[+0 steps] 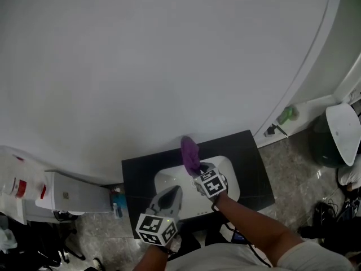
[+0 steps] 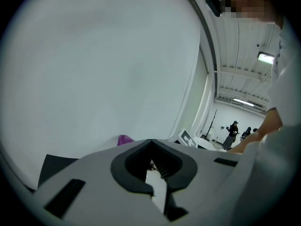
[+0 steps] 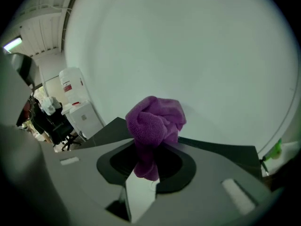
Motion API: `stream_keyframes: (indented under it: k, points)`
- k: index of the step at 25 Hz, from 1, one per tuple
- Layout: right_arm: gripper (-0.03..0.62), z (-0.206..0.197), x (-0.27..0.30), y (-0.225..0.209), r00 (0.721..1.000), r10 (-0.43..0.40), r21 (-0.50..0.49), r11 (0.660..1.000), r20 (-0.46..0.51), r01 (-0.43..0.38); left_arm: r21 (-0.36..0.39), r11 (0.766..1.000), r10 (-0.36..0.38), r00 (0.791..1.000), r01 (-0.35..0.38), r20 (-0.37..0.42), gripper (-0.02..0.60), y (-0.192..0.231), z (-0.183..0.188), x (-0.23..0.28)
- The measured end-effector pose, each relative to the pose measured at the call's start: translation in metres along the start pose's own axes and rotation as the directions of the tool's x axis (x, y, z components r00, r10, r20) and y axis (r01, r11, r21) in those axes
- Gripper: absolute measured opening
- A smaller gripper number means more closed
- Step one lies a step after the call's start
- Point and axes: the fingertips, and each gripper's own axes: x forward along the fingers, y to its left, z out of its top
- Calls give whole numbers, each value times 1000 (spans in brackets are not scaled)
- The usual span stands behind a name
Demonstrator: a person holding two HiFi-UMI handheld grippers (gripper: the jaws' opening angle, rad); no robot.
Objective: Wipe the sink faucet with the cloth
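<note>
Cloth (image 1: 190,151), purple and bunched, stood up from the right gripper (image 1: 197,171), whose jaws pinched its lower end over the far side of the white sink (image 1: 163,180), close to the wall. Nearer and to the left, the left gripper (image 1: 173,191) hung above the sink, jaws pressed together on nothing. Black counter (image 1: 251,168) surrounded the sink.

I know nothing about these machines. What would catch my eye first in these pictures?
The bright purple cloth stands out most: it is bunched up and pinched in the right tool, above the back of a white sink set in a black counter. The left tool hangs empty over the near side of the sink. A big bare white wall fills most of the head view.
</note>
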Motion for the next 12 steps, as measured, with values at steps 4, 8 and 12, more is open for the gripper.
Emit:
stream_keyframes:
  k: [4, 8, 12]
  points:
    - [95, 6, -39, 10, 998, 12, -3, 1000, 56, -12, 16, 1000, -14, 1000, 13, 16, 6, -9, 9, -2]
    - [95, 50, -94, 14, 984, 11, -19, 1000, 178, -7, 46, 999, -26, 999, 24, 38, 6, -21, 28, -6]
    - [95, 102, -159, 20, 948, 38, -47, 999, 315, -25, 74, 997, -45, 996, 39, 80, 6, -40, 57, -15]
